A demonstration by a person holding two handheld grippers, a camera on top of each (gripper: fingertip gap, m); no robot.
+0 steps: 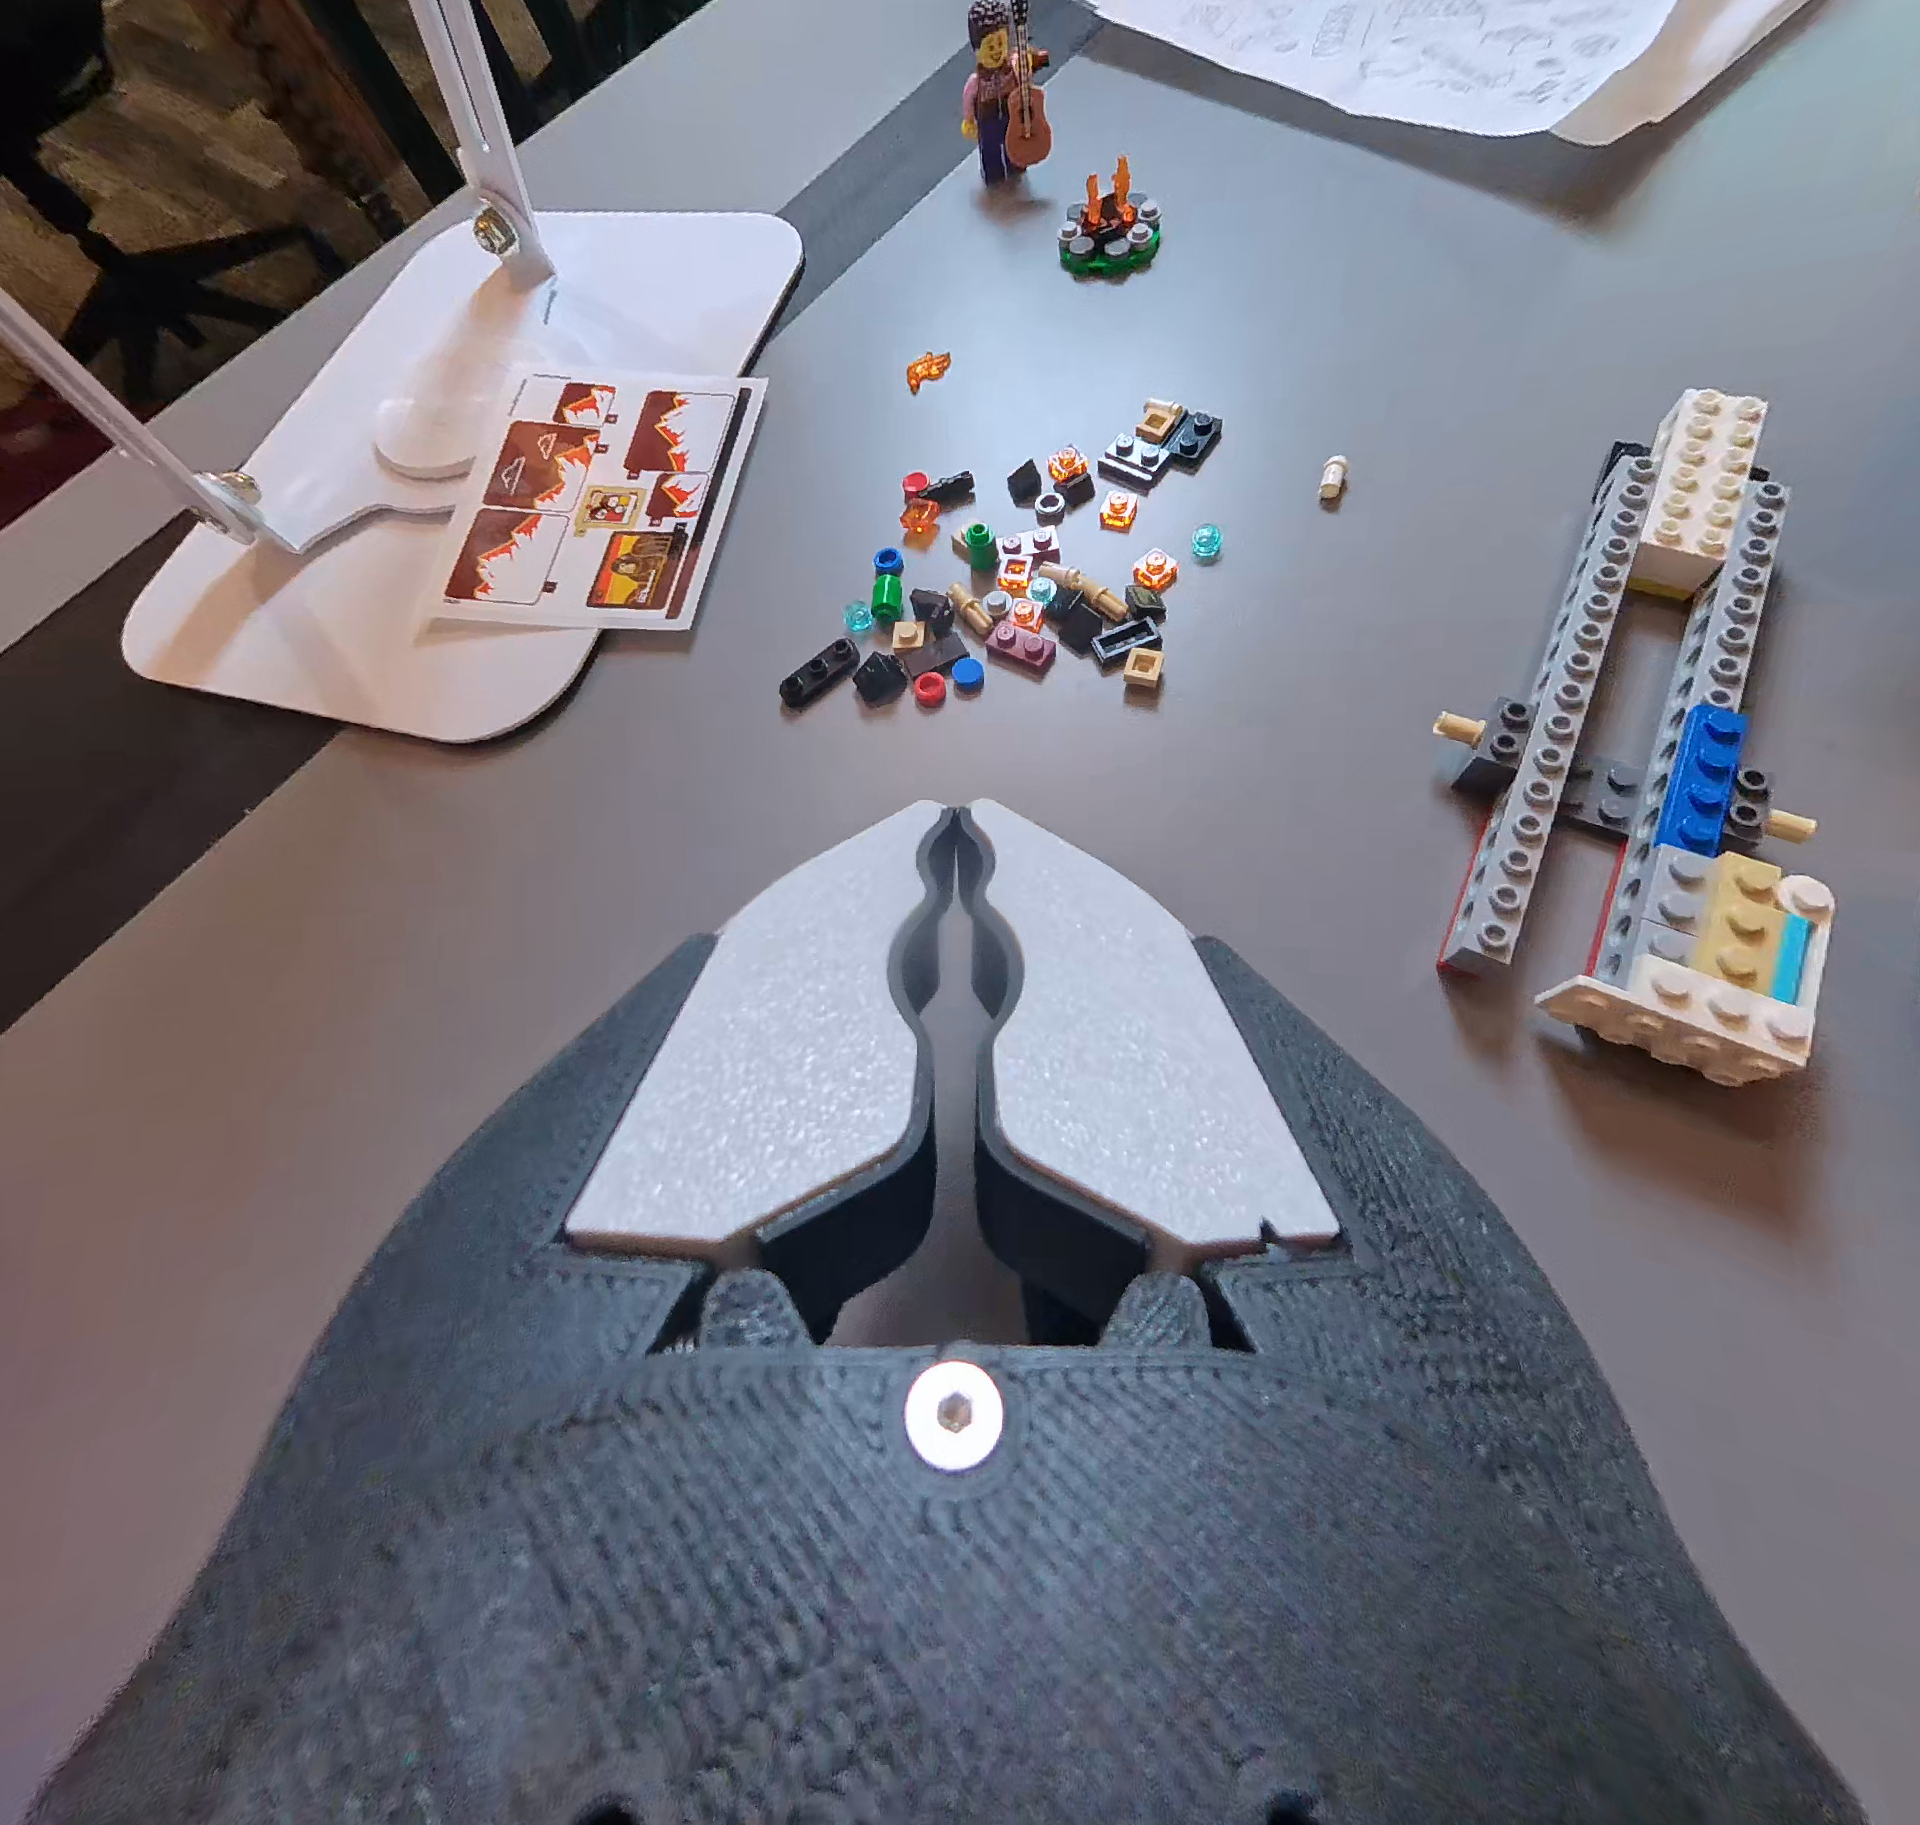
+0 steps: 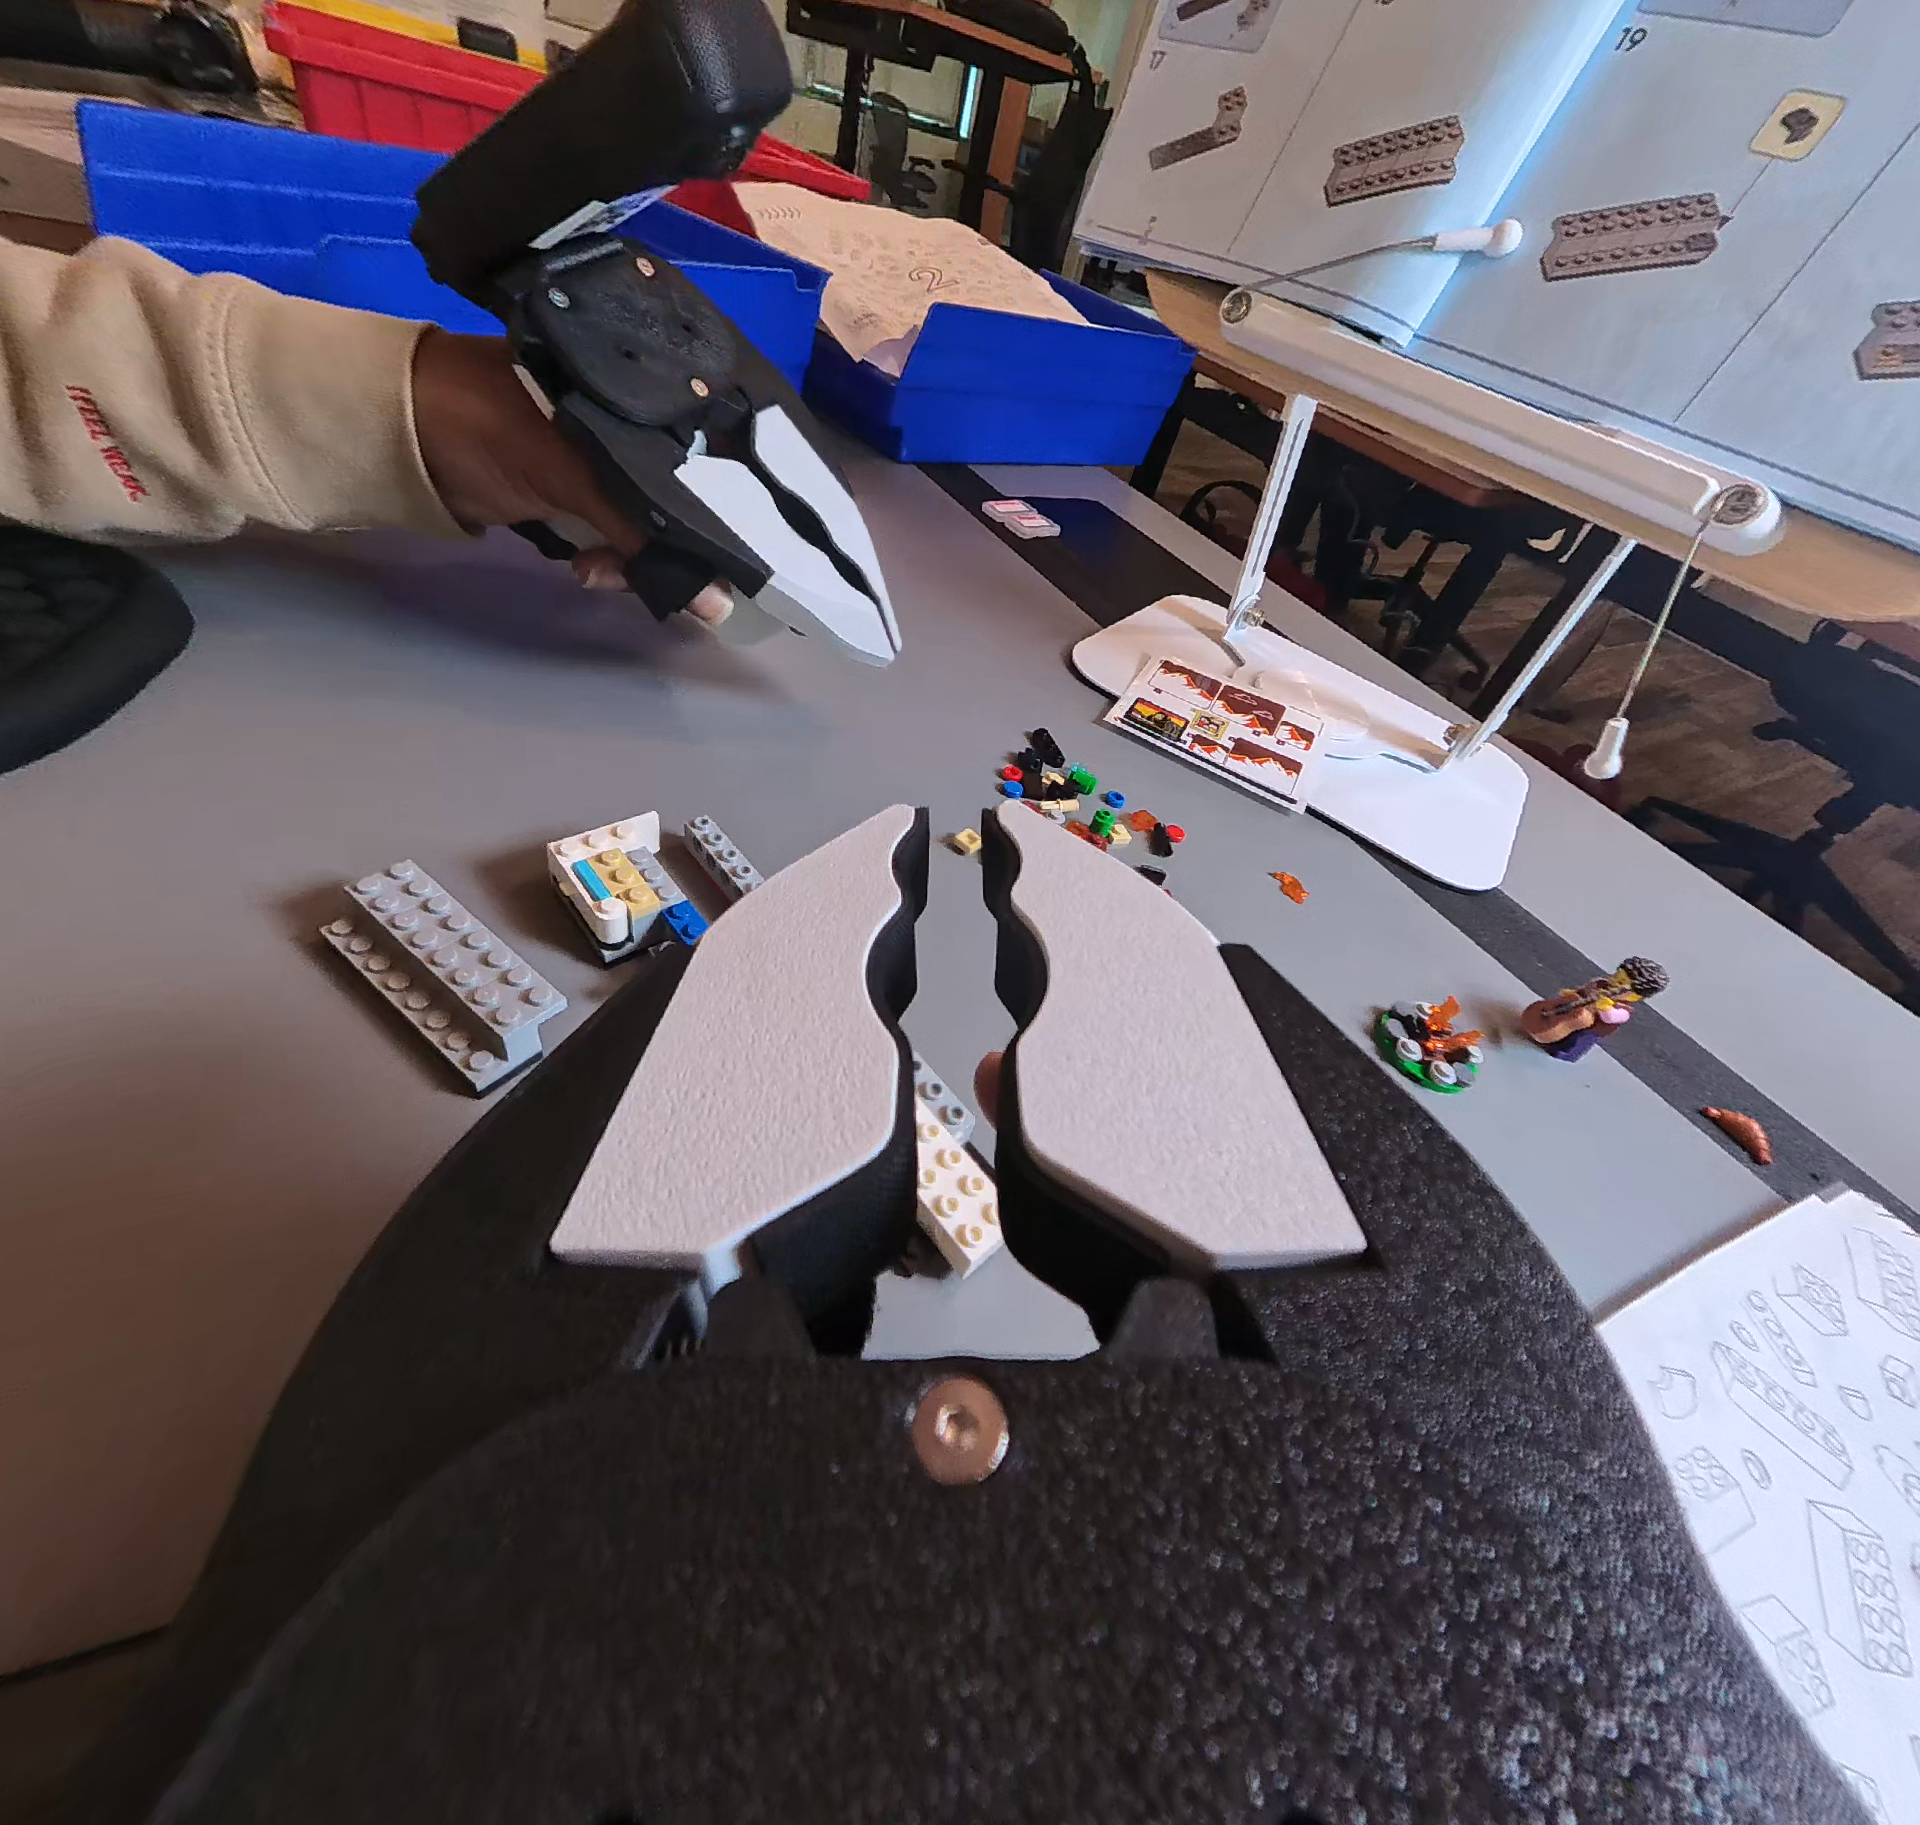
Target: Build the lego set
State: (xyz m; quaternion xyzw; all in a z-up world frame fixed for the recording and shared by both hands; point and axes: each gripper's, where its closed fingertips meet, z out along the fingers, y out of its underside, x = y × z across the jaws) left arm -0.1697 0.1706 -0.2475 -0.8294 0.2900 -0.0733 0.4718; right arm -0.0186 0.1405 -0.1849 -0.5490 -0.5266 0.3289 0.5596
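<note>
A grey table stood before blue bins and a red bin, with a wooden desk and patterned carpet beyond.

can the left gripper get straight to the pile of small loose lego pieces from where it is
Probably yes: the left gripper, shut and holding nothing, points at the pile of small loose pieces, with only bare table between them.

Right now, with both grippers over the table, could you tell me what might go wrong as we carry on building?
1. The pile of small loose pieces lies between the grippers; a low sweep by the closed left gripper could scatter them.
2. The right gripper hides part of the long grey chassis build, so lowering blind might knock it.
3. The sticker sheet overhangs the white stand base and could slide off.
</note>
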